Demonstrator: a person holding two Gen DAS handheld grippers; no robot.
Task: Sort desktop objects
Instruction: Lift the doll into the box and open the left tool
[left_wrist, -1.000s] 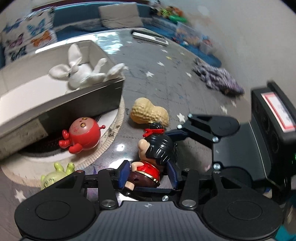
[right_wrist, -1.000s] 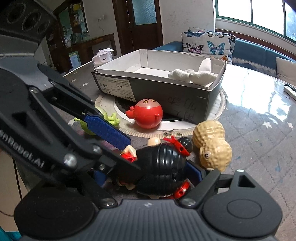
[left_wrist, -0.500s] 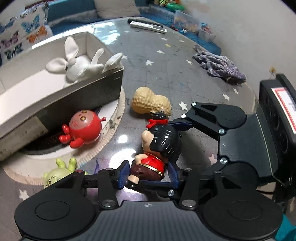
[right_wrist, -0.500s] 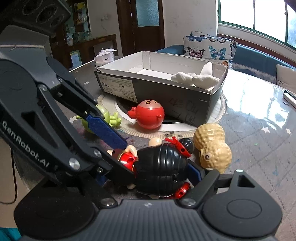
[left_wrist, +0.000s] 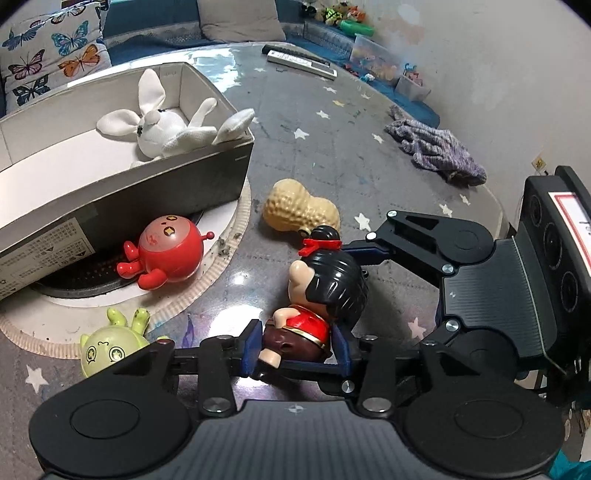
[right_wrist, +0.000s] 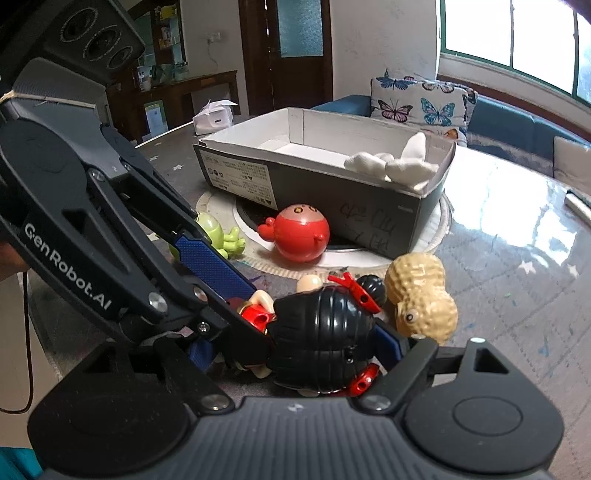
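A doll with black hair and red top (left_wrist: 321, 295) is held by both grippers above the table. My left gripper (left_wrist: 295, 345) is shut on its body; my right gripper (right_wrist: 314, 347) is shut on its head (right_wrist: 325, 332). A peanut toy (left_wrist: 299, 214) lies just beyond the doll, also in the right wrist view (right_wrist: 421, 295). A red round toy (left_wrist: 166, 254) and a green toy (left_wrist: 110, 343) lie to the left by the open shoe box (left_wrist: 166, 188), which holds a white plush rabbit (left_wrist: 162, 125).
The box sits on a round white mat (left_wrist: 225, 258). A purple cloth (left_wrist: 436, 147) lies at the far right of the table, and a remote control (left_wrist: 299, 61) at the far edge. A sofa with butterfly cushions (left_wrist: 48, 66) stands behind.
Both grippers have risen a little with the doll between them; the table and toys look farther below. The grip on the doll has not changed.
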